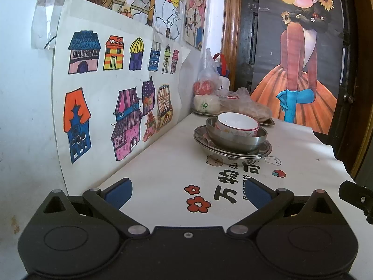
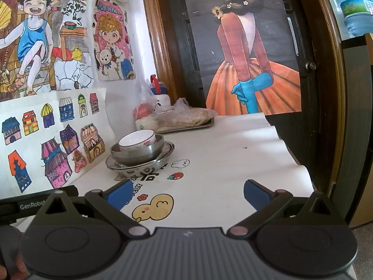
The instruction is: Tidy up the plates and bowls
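Observation:
A white ceramic bowl with a pink rim (image 1: pixel 236 123) sits inside a steel bowl (image 1: pixel 235 140), which rests on stacked steel plates (image 1: pixel 263 150) on the white tablecloth. The same stack shows in the right wrist view: ceramic bowl (image 2: pixel 136 140), steel bowl (image 2: pixel 139 155), plates (image 2: pixel 166 154). My left gripper (image 1: pixel 187 192) is open and empty, well short of the stack. My right gripper (image 2: pixel 186 192) is open and empty, nearer the table's front, with the stack ahead to its left.
A metal tray (image 2: pixel 186 128) with plastic-bagged food (image 2: pixel 184 115) stands at the back by the wall. Children's drawings (image 1: pixel 112 98) line the wall on the left. The table's right edge (image 2: pixel 300 163) drops off near a dark door. The left gripper's body (image 2: pixel 35 204) is beside my right one.

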The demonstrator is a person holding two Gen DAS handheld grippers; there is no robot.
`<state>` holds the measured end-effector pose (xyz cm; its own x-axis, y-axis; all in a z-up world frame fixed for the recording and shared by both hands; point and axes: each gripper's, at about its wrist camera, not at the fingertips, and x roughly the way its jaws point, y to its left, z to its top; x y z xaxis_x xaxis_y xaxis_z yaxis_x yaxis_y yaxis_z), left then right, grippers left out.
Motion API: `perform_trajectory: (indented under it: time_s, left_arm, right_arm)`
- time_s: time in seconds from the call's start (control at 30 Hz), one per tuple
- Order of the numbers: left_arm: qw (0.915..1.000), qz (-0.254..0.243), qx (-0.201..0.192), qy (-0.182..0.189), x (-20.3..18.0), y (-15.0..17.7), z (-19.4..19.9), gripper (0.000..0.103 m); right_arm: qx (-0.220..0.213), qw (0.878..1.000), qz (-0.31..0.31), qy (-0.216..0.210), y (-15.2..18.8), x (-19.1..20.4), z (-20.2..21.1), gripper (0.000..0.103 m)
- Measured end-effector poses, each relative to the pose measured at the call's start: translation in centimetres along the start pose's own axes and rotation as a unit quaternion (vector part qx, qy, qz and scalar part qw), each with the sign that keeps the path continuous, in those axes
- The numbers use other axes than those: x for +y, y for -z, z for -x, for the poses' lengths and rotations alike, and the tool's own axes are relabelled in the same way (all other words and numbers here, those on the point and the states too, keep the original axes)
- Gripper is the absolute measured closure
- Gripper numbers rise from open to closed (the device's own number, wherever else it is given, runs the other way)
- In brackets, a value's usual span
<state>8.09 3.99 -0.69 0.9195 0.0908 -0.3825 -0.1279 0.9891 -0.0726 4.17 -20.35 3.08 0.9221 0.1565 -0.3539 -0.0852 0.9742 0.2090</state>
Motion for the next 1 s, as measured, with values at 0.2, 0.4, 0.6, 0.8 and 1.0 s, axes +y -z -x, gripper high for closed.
perform_trajectory:
  time_s: [0.2, 0.4, 0.6, 0.8, 1.0]
  left_arm:
    - [1.0, 0.0, 0.0, 0.0, -0.02, 0.0, 0.0, 0.001]
    - [1.0, -0.001, 0.0, 0.0, -0.05, -0.02, 0.01, 0.001]
    - [1.0, -0.001, 0.0, 0.0, -0.07, 0.0, -0.01, 0.001]
    - [1.0, -0.001, -0.001, -0.001, -0.08, -0.01, 0.05, 0.001]
    - [1.0, -0.002, -0.002, 0.0, 0.02, -0.16, 0.11, 0.001]
  right_arm:
    - [0.0, 1.0, 0.0, 0.0, 0.06, 0.0, -0.02, 0.0]
    - [0.0, 1.0, 0.0, 0.0, 0.07, 0.0, -0.04, 0.0]
    - [0.001, 1.0, -0.001, 0.0, 0.06, 0.05, -0.06, 0.0]
    - [0.0, 1.0, 0.0, -0.001, 0.0, 0.09, -0.02, 0.0]
    - [0.0, 1.0, 0.0, -0.001, 0.01, 0.13, -0.03, 0.0]
